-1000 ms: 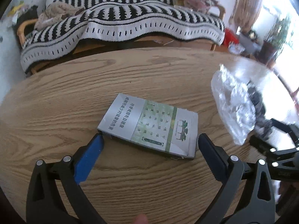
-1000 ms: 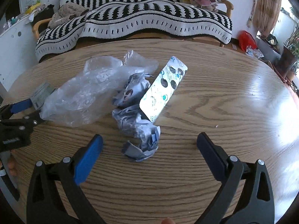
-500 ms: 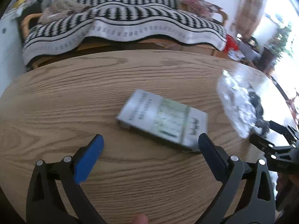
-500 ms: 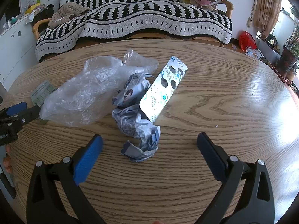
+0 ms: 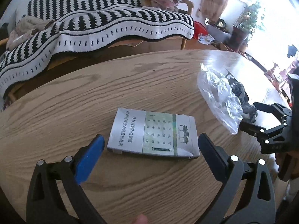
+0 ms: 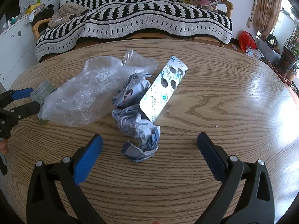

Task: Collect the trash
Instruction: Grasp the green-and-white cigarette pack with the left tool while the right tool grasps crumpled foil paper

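Note:
A flattened grey-and-green cardboard box lies on the round wooden table, just ahead of my open left gripper, whose fingers flank its near corners. A crumpled clear plastic bag, a crumpled blue-grey wrapper and a silver blister pack lie in a heap in front of my right gripper, which stands open just short of the wrapper. The bag also shows at the right of the left wrist view, with the right gripper beside it.
A sofa under a black-and-white striped blanket stands behind the table. White furniture is at the far left. Potted plants and a red bag sit on the floor at the right. The table's right half is bare wood.
My left gripper has swung so that the box now lies squarely between its fingers, closer than half a second ago. The right gripper has hardly moved.

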